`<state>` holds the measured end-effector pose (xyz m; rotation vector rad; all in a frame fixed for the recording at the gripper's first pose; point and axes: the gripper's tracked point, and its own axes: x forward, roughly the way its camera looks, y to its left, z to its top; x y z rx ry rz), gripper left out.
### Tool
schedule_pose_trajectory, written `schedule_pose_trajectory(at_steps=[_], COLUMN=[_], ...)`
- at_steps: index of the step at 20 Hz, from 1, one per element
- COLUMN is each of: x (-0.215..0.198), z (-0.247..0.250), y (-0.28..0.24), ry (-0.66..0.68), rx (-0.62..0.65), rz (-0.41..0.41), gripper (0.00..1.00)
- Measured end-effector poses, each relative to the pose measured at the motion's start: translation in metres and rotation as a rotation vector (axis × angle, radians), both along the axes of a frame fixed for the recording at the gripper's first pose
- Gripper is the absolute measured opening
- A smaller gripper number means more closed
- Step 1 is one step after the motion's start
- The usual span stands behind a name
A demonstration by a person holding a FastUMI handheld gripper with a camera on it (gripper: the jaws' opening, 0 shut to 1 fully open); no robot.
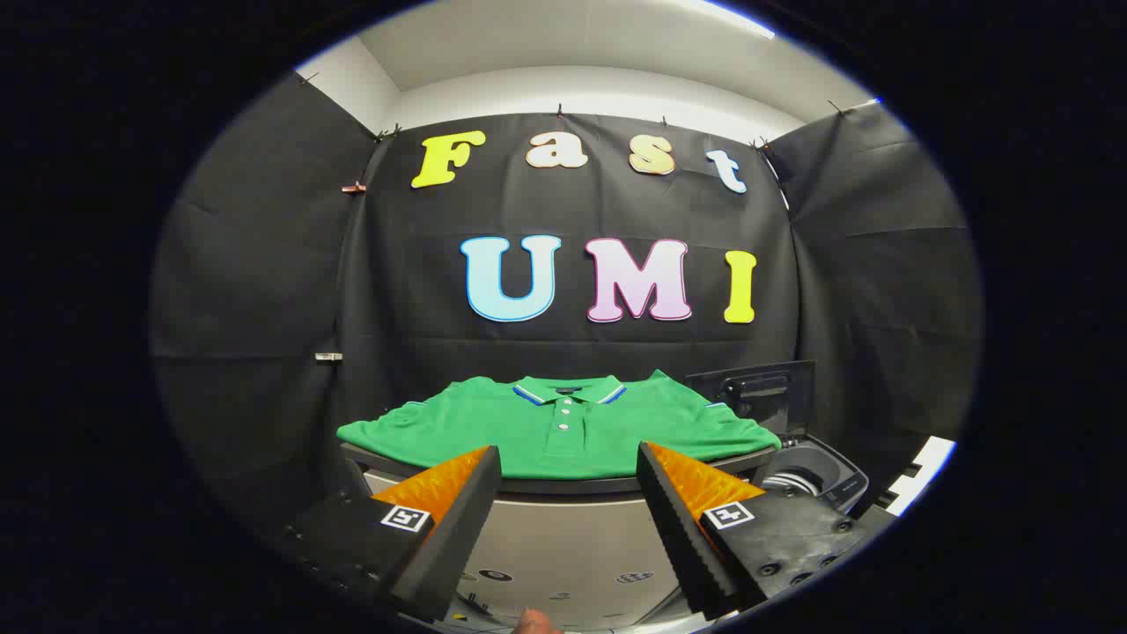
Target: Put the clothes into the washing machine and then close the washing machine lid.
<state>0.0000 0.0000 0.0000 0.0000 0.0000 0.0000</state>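
Lying flat mid-frame on the table (563,485), the green polo shirt (563,427) runs left-right, just beyond the gripper (568,475) (fingers apart, empty); lower right sits what looks like the washing machine (814,475), lid (753,392) raised.

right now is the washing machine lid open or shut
Open: the lid stands raised behind the washing machine, drum opening exposed. The gripper is open, holding nothing.
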Motion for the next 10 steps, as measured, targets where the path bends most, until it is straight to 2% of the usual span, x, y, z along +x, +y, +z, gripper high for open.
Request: schedule_pose_trajectory(at_steps=[10], x=[0.0003], z=[0.0002], y=[0.0028], ry=[-0.004], rx=[0.004], rz=[0.007], gripper=[0.97])
